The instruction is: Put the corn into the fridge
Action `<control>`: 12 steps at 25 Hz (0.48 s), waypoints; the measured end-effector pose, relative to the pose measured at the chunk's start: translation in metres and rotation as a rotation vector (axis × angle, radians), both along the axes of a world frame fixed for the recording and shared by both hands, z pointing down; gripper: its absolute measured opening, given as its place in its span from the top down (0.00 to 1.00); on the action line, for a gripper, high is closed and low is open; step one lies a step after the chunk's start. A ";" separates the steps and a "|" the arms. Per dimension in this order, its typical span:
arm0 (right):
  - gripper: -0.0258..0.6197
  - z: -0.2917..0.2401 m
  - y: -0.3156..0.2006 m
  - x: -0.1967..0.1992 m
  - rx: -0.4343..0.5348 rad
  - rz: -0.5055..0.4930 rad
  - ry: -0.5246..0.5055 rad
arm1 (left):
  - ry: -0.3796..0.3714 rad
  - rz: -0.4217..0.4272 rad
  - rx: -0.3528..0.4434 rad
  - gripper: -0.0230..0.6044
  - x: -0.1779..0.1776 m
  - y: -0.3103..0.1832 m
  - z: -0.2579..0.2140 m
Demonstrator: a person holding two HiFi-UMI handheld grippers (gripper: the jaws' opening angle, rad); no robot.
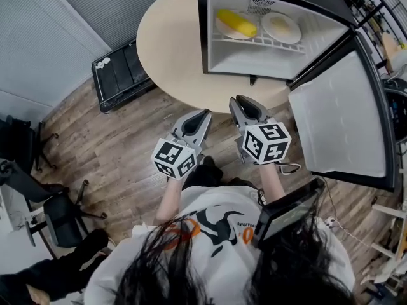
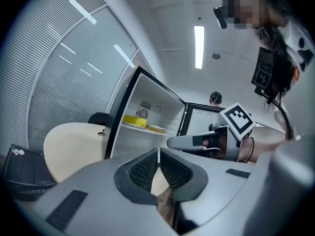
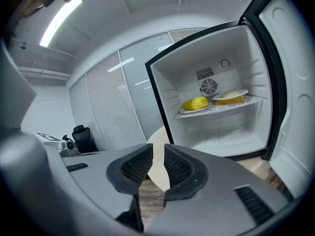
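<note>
Dark hair (image 1: 210, 269) is filling the bottom of the head view, with a white printed shirt (image 1: 213, 218) just past it. Both forearms are reaching forward over the wood floor (image 1: 114, 145), each carrying a gripper with a marker cube.

Left gripper (image 1: 205, 114) is pointing toward the table edge. In its own view (image 2: 158, 151) its fingers are sitting closed with tips meeting, holding nothing.

Right gripper (image 1: 238, 98) is hanging just beside it, aiming at the fridge. In its own view (image 3: 158, 149) its fingers are standing slightly apart with a narrow gap between the pads, nothing in them, only table and floor showing through.

Round beige table (image 1: 168, 49) is sitting beyond both grippers, carrying the small fridge (image 1: 254, 61). Fridge door (image 1: 337, 116) is hanging wide open to the right.

Corn (image 1: 236, 23) is lying inside the fridge on a plate (image 1: 221, 30), on the left side of the wire shelf (image 1: 254, 42); it is also showing in the right gripper view (image 3: 195, 103). Second plate (image 1: 281, 27) with something pale yellow is sitting just beside it on the right of that shelf. Both grippers are staying well apart from the corn.

Black crate (image 1: 121, 75) is lying on the floor left of the table, and a black chair (image 1: 60, 218) is standing at far left.
</note>
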State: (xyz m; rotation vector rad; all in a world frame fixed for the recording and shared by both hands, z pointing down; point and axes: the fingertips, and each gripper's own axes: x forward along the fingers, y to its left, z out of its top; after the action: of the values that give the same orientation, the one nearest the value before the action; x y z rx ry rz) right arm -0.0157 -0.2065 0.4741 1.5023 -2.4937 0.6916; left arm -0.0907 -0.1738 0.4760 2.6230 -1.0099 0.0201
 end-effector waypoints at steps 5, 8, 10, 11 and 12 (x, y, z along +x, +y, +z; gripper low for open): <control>0.85 0.001 0.022 0.023 -0.012 0.013 -0.010 | -0.012 0.014 -0.003 0.94 0.023 0.019 -0.004; 0.85 0.003 0.037 0.032 -0.016 0.010 -0.023 | -0.025 0.012 -0.007 0.94 0.032 0.034 -0.003; 0.86 0.005 0.046 0.037 -0.019 0.000 -0.034 | -0.039 0.009 -0.012 0.94 0.039 0.042 -0.001; 0.86 0.005 0.050 0.040 -0.020 -0.005 -0.039 | -0.044 0.007 -0.015 0.94 0.043 0.046 -0.001; 0.86 0.005 0.053 0.044 -0.022 -0.008 -0.044 | -0.048 0.005 -0.016 0.94 0.047 0.049 -0.001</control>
State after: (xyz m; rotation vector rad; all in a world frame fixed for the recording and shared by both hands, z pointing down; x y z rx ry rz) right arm 0.0279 -0.1533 0.4793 1.4847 -2.5142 0.7559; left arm -0.0438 -0.1249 0.4751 2.6222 -1.0140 0.0925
